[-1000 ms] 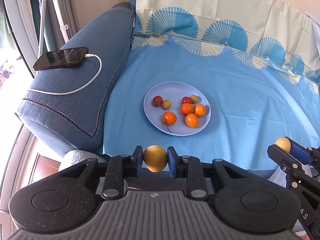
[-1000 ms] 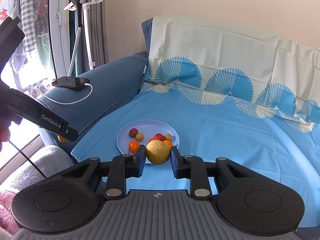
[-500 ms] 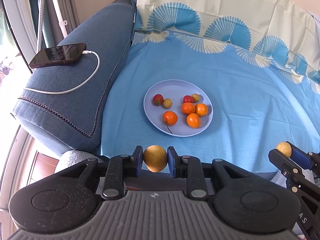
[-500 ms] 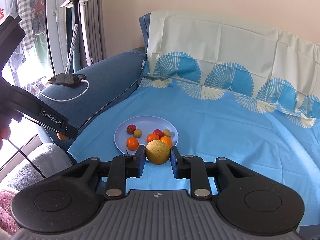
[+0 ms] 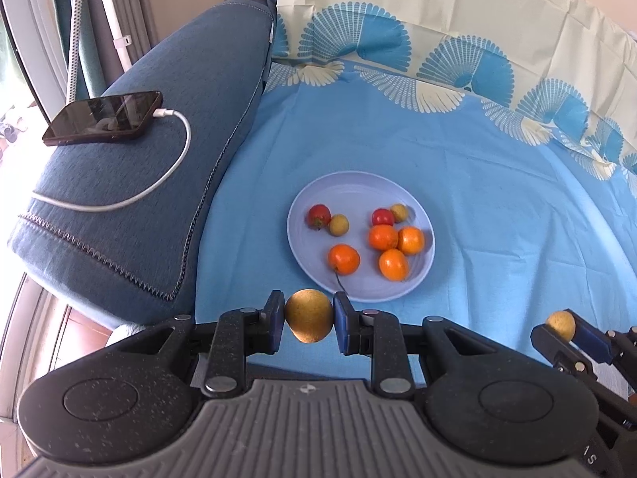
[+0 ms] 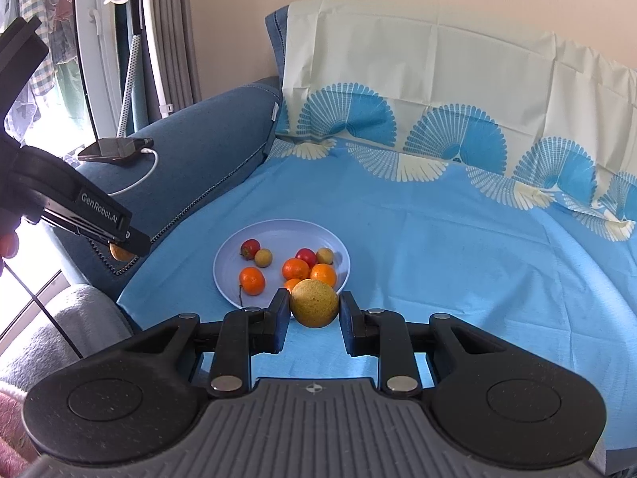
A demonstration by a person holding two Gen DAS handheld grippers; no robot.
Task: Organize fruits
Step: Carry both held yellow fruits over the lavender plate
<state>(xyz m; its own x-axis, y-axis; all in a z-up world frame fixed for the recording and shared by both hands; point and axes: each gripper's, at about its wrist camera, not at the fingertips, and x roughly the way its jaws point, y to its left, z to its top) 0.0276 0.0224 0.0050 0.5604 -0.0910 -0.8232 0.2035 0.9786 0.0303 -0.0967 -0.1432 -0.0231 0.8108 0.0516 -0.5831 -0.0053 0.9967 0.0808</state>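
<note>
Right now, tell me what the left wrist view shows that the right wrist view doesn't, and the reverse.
Only the left wrist view shows the left gripper head-on, shut on a brownish pear, and all four oranges on the plate unobstructed.

Only the right wrist view shows the right gripper head-on, shut on a yellow pear that hides part of one orange, plus a garment steamer by the window.

Both show the plate of small fruits on the blue sheet, the phone charging on the sofa arm, and the other gripper edging in.
</note>
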